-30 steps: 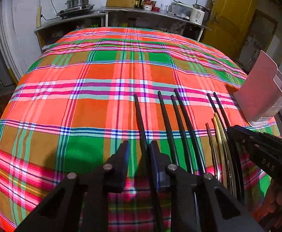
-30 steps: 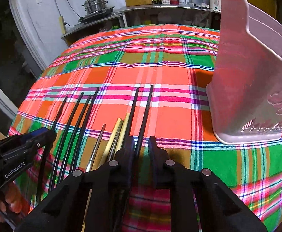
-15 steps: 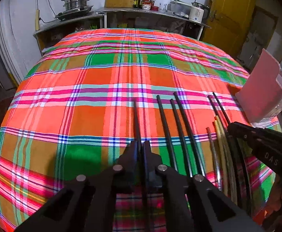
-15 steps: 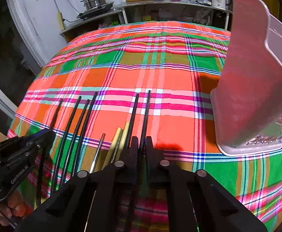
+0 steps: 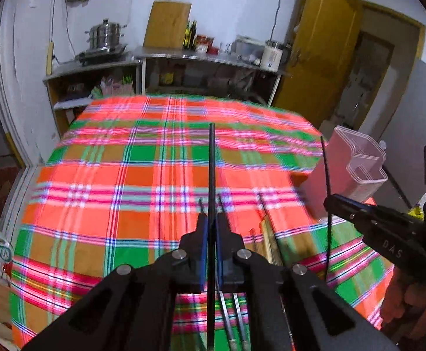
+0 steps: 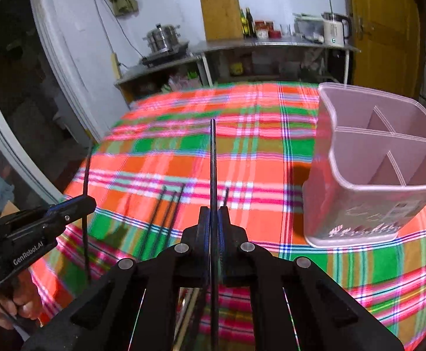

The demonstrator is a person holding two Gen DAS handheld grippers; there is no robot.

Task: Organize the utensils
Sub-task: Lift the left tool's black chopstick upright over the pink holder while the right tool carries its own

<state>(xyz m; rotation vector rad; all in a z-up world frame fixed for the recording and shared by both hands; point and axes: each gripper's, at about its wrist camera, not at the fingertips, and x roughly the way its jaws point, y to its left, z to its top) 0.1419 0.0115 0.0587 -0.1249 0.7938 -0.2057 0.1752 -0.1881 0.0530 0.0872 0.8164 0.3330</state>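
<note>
My left gripper [image 5: 210, 219] is shut on a black chopstick [image 5: 211, 169] and holds it lifted above the plaid tablecloth [image 5: 125, 175], pointing forward. My right gripper [image 6: 213, 213] is shut on another black chopstick [image 6: 213, 161], also lifted. Each gripper shows in the other's view, the right one [image 5: 334, 201] and the left one [image 6: 87, 201], each with its chopstick upright. Several black chopsticks [image 6: 160, 210] and wooden ones [image 5: 267, 237] lie on the cloth below. A pink divided utensil holder [image 6: 373, 169] stands upright at the right, also in the left wrist view [image 5: 356, 166].
Behind the table a metal shelf counter [image 5: 183, 58] carries a steel pot [image 5: 105, 35], bottles and a kettle [image 6: 335, 30]. A yellow door [image 5: 324, 58] is at the back right. The table's far edge [image 5: 183, 98] lies close to the shelves.
Both grippers closed on a black chopstick each and lifted them off the cloth. The views rose, so the room and the holder's open top now show.
</note>
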